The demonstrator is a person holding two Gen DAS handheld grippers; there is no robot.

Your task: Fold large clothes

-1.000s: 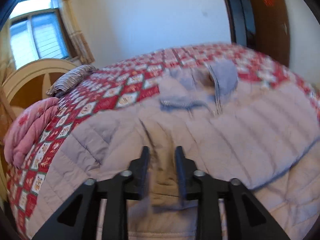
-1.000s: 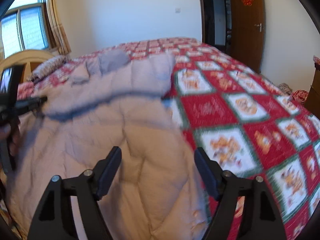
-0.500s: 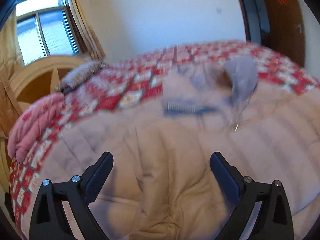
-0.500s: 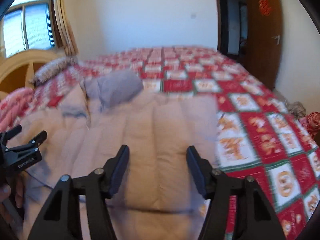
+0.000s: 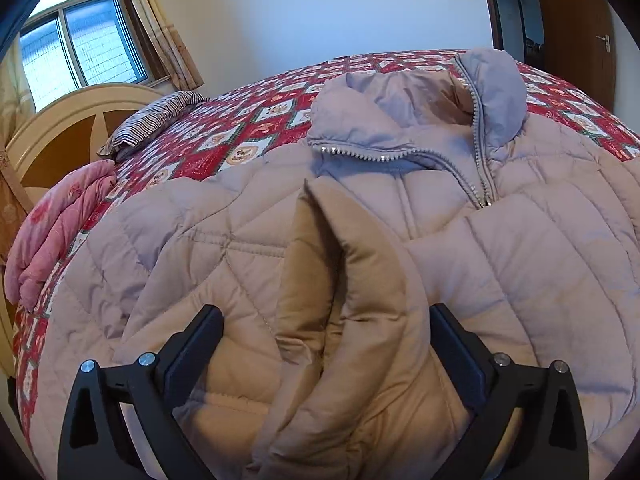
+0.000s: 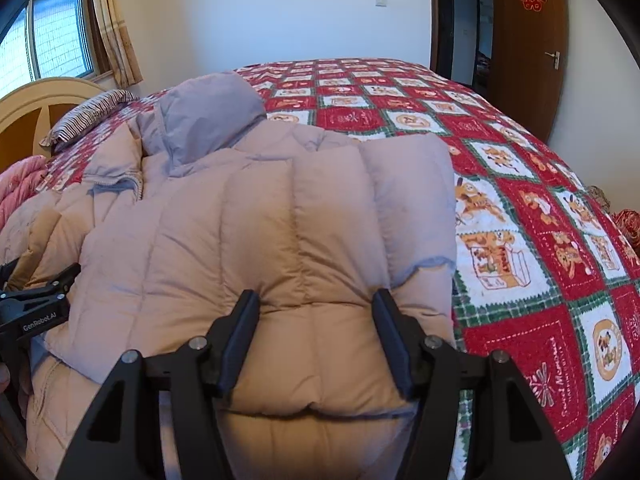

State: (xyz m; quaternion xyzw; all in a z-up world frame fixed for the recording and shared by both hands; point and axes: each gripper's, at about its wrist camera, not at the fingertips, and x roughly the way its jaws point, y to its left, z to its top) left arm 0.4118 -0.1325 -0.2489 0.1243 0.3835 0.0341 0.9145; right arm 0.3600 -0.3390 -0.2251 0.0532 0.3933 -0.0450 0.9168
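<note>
A large pale pink-grey quilted puffer jacket (image 5: 500, 248) lies on the bed, collar and open zipper (image 5: 478, 148) at the far end. A sleeve is folded over its front and bulges up in a ridge (image 5: 352, 288). My left gripper (image 5: 326, 336) is open, its jaws wide on either side of that ridge. In the right wrist view the jacket (image 6: 280, 208) has its right side folded over. My right gripper (image 6: 316, 320) is open with the padded fold between its fingers. The left gripper (image 6: 36, 300) shows at the left edge there.
The bed has a red, white and green patterned quilt (image 6: 520, 184). A striped pillow (image 5: 156, 116), a pink blanket (image 5: 56, 232) and a curved wooden headboard (image 5: 60, 120) are on the left. A brown door (image 6: 528, 40) stands at the far right.
My left gripper has opened and let go of the jacket fabric. My right gripper has swung left over the folded side of the jacket, and its jaws have narrowed somewhat.
</note>
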